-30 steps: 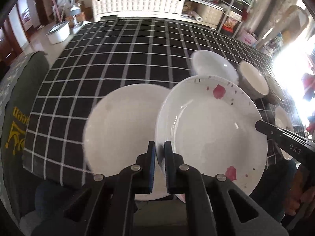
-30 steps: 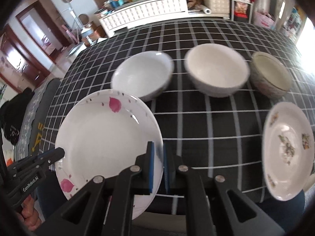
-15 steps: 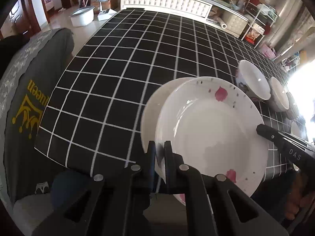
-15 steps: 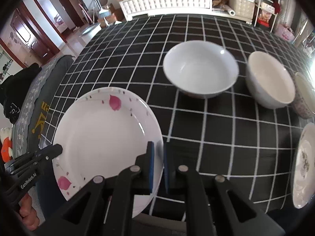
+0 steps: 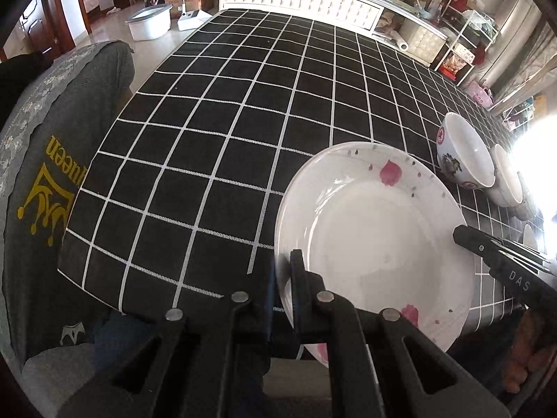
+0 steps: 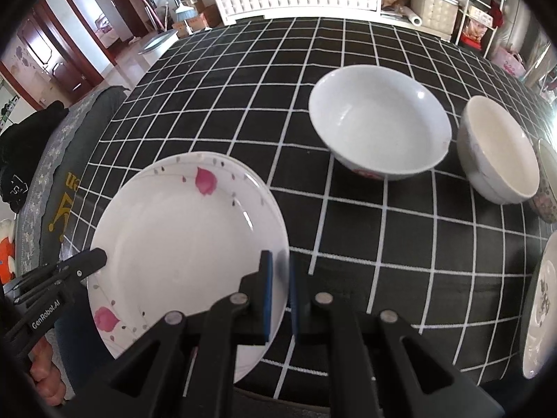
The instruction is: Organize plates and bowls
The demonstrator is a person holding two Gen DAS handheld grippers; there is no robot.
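A white plate with pink flowers (image 5: 369, 230) hangs level just over the near edge of the black checked tablecloth (image 5: 243, 122). My left gripper (image 5: 284, 264) is shut on its left rim. On the opposite rim my right gripper (image 6: 278, 261) is shut as well, and the plate (image 6: 181, 230) fills the lower left of that view. A thin second rim (image 6: 260, 183) peeks out from under its far edge, belonging to a plain white plate beneath. Each gripper's black tip shows in the other's view: the right gripper (image 5: 461, 233) and the left gripper (image 6: 99, 256).
A white bowl (image 6: 379, 122), a cream bowl (image 6: 497, 149) and a patterned bowl (image 6: 546, 188) stand in a row to the right. A flowered plate (image 6: 539, 306) lies at the far right edge. A grey covered chair (image 5: 52, 156) stands left of the table.
Both grippers carried the flowered plate leftward and slightly down over the plain white plate, which was fully visible beside it and is now almost covered. The bowls have shifted right in both views.
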